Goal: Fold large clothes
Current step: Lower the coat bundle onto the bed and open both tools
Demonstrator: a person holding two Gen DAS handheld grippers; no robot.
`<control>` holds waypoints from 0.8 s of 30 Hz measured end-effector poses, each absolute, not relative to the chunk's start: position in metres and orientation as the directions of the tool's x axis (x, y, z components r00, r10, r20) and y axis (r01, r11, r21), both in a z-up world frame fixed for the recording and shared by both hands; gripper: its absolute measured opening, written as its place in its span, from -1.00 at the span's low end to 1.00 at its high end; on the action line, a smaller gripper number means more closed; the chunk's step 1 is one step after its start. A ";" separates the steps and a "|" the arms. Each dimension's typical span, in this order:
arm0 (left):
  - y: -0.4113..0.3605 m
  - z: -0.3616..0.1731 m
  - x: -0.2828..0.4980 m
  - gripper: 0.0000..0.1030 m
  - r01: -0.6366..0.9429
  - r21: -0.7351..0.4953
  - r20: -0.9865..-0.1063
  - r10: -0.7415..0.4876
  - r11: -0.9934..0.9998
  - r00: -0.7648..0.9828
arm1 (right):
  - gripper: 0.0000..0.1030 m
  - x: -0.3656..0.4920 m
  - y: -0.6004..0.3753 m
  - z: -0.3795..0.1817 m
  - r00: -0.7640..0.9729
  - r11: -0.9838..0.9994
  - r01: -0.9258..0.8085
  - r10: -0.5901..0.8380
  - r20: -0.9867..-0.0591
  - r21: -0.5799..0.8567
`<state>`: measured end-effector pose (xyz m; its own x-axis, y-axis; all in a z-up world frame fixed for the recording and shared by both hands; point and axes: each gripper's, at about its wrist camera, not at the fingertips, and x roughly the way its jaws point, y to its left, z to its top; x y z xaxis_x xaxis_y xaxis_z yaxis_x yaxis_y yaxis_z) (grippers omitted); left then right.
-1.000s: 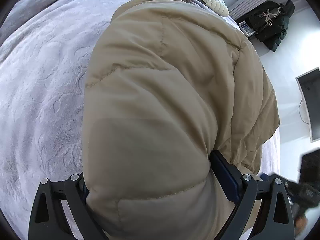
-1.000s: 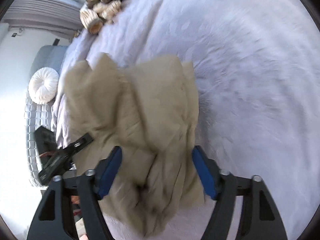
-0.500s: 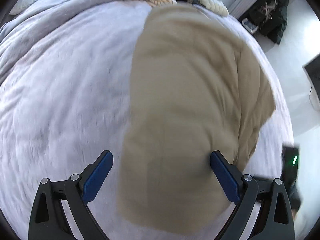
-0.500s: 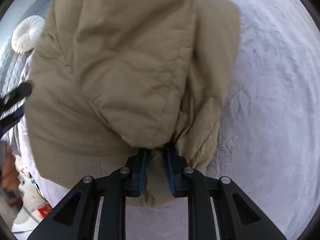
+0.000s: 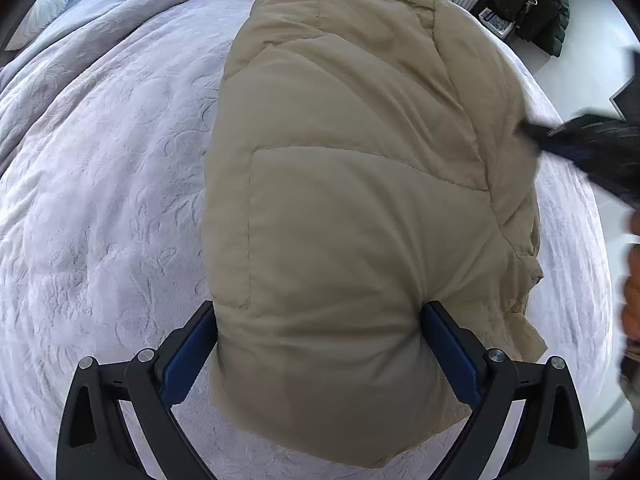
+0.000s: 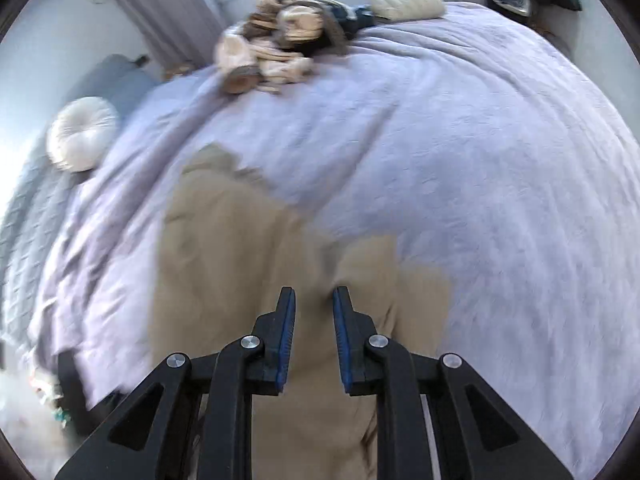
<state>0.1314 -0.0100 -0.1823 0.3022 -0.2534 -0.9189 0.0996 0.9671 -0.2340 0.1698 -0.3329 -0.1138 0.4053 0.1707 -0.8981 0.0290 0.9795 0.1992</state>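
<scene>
A tan puffer jacket (image 5: 360, 200) lies bunched on the lilac bed cover (image 5: 100, 200). My left gripper (image 5: 318, 344) points down at its near end. The fingers are spread wide and the puffy fabric bulges between them, touching both blue pads (image 5: 448, 352). My right gripper (image 6: 314, 308) has its pads close together with a narrow gap, and a fold of the jacket (image 6: 224, 280) looks drawn up between them; this view is blurred. In the left wrist view the right gripper (image 5: 580, 144) shows as a dark blur at the jacket's right edge.
A pile of knitted clothes (image 6: 276, 52) and a cream pillow (image 6: 408, 2) sit at the bed's far end. A round white cushion (image 6: 82, 138) lies to the left. A dark coat (image 5: 536, 4) hangs past the bed. A person's hand (image 5: 632, 292) shows at the right edge.
My right gripper went from wide open to nearly shut on a jacket fold, then swung up so the far end of the bed shows. The left gripper stayed wide and shifted along the jacket.
</scene>
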 end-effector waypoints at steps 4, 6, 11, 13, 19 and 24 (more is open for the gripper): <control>-0.018 -0.183 0.132 0.97 0.133 -0.213 -0.921 -0.245 0.968 0.304 | -0.69 0.206 -0.343 -0.200 0.234 0.960 0.160 0.190 -0.954 0.230; -0.022 -0.181 0.132 0.97 0.140 -0.197 -0.925 -0.231 0.970 0.302 | -0.70 0.206 -0.346 -0.208 0.231 0.962 0.159 0.184 -0.955 0.224; -0.019 -0.182 0.134 0.97 0.123 -0.198 -0.934 -0.225 0.972 0.278 | -0.68 0.206 -0.339 -0.192 0.215 0.957 0.179 0.187 -0.959 0.227; -0.016 -0.181 0.135 0.97 0.119 -0.203 -0.935 -0.229 0.972 0.271 | -0.61 0.213 -0.335 -0.186 0.209 0.951 0.193 0.199 -0.958 0.240; -0.010 -0.181 0.139 0.97 0.110 -0.214 -0.935 -0.236 0.971 0.264 | -0.43 0.166 -0.345 -0.159 0.201 0.944 0.190 0.233 -0.951 0.271; -0.006 -0.180 0.141 0.97 0.105 -0.217 -0.937 -0.237 0.971 0.257 | -0.31 0.124 -0.343 -0.146 0.178 0.942 0.192 0.241 -0.954 0.274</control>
